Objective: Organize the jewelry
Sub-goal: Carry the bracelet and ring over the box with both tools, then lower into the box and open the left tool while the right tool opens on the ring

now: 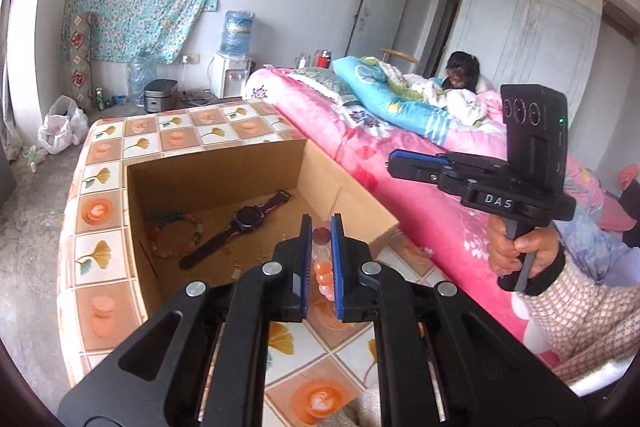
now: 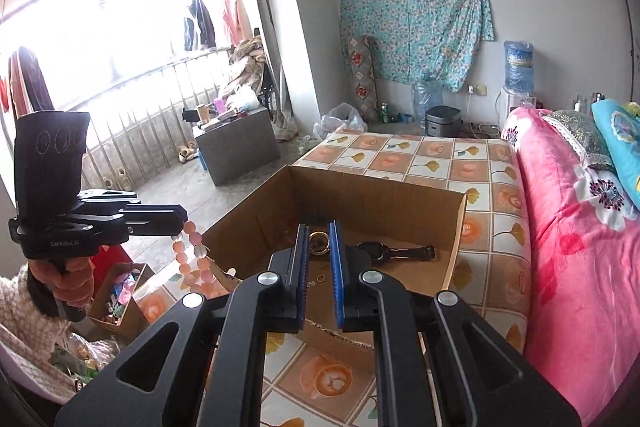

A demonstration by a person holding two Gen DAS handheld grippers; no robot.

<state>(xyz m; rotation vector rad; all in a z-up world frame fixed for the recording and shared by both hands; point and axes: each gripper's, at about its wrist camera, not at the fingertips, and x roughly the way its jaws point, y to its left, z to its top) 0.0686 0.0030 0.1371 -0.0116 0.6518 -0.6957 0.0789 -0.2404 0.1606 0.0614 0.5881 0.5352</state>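
Observation:
My left gripper [image 1: 321, 223] is shut on a string of pink and orange beads [image 1: 323, 269]. In the right wrist view this bead bracelet [image 2: 196, 259] hangs from the left gripper [image 2: 182, 221], just outside the box's left corner. My right gripper [image 2: 319, 231] is shut on a small gold ring [image 2: 319, 242] above the open cardboard box [image 2: 372, 195]. In the left wrist view a hand holds the right gripper [image 1: 394, 163] above the bed's edge. In the box [image 1: 216, 167] lie a dark wristwatch [image 1: 248, 219], a many-coloured bracelet [image 1: 176, 235] and small gold pieces [image 1: 240, 263].
The box stands on a table with a tiled-pattern cloth [image 1: 96, 211]. A bed with a pink blanket [image 2: 580, 227] runs along the table's right side, and a person [image 1: 460, 71] lies in it. A smaller box of oddments [image 2: 120, 291] sits on the floor at the left.

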